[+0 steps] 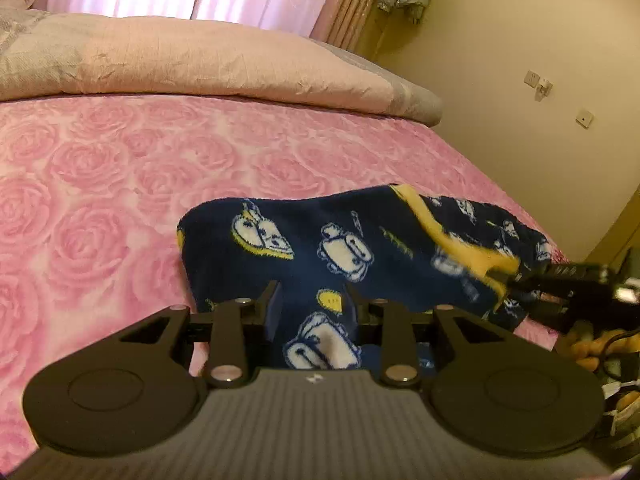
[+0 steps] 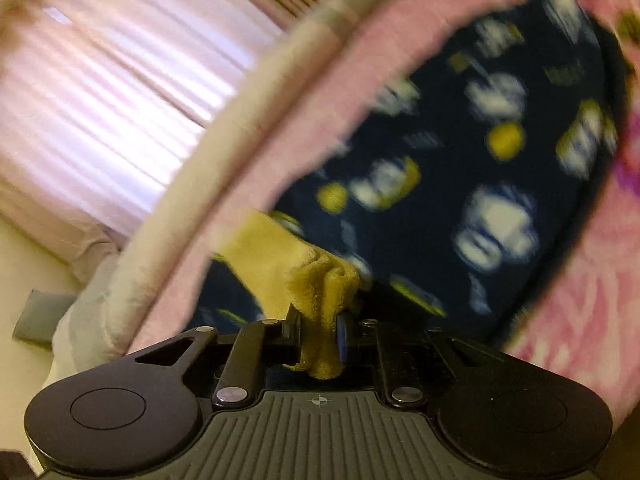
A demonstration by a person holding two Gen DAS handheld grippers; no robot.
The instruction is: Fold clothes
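Right wrist: right gripper point(image 2: 320, 332) pinching garment point(image 2: 460, 160)'s yellow edge; left gripper point(image 1: 316, 312) clamped on navy fleece.

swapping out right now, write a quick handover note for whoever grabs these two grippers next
Left gripper: closed on the near navy edge of the cartoon-print fleece garment.
Right gripper: clamped on the garment's yellow trim.
The garment lies bunched near the corner of the pink rose bedspread; a pink duvet is behind it.
Done: both edges gripped.
Left: spread it flat, fold, set down. No neat fold visible yet.
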